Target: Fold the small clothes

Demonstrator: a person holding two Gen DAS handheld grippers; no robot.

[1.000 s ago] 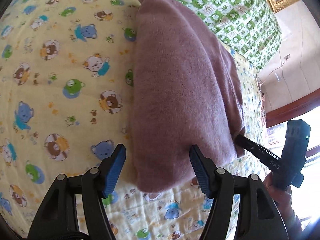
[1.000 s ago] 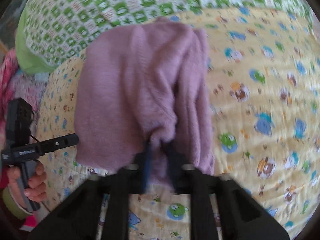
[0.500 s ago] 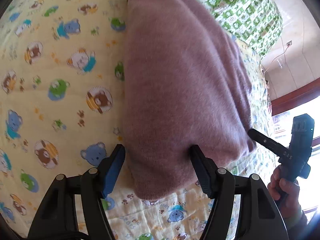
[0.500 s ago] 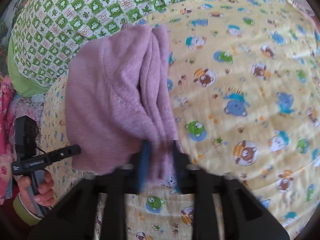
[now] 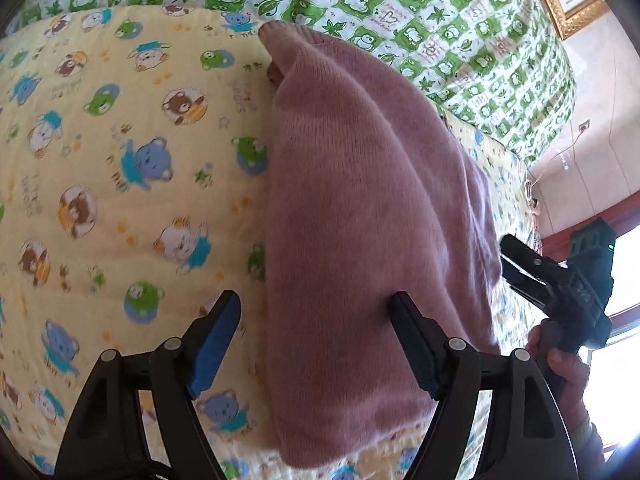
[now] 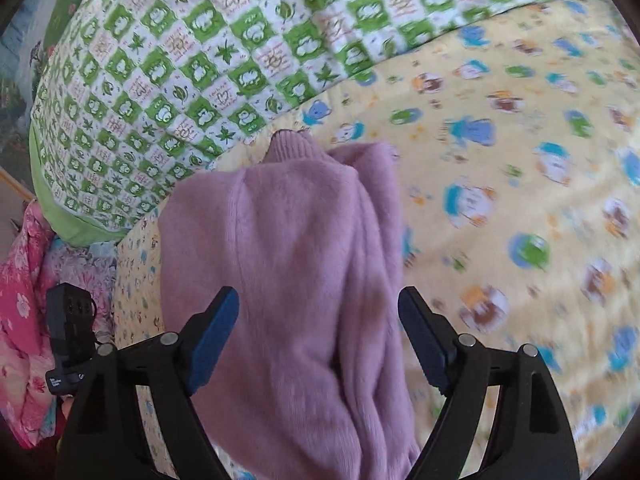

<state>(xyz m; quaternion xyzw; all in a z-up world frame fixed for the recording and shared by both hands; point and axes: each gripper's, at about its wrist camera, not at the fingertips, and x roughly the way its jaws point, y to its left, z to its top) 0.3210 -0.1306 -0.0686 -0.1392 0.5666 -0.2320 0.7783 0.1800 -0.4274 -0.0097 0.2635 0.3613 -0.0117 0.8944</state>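
A small mauve knit sweater (image 5: 360,208) lies folded lengthwise on the yellow bear-print quilt (image 5: 120,168), collar at the far end. It also shows in the right wrist view (image 6: 288,272). My left gripper (image 5: 316,336) is open over the sweater's near left edge, holding nothing. My right gripper (image 6: 320,328) is open above the sweater's near end, holding nothing. The right gripper also shows in the left wrist view (image 5: 516,268), just off the sweater's right edge, held in a hand.
A green-and-white patterned pillow (image 6: 192,64) lies along the far side of the bed, also in the left wrist view (image 5: 440,12). Pink floral bedding (image 6: 24,312) is bunched at the left. The yellow quilt (image 6: 520,200) stretches to the right.
My right gripper was shut on the sweater's near end; it has let go, opened and drawn back. The sweater now lies flat. My left gripper stayed open and shifted slightly.
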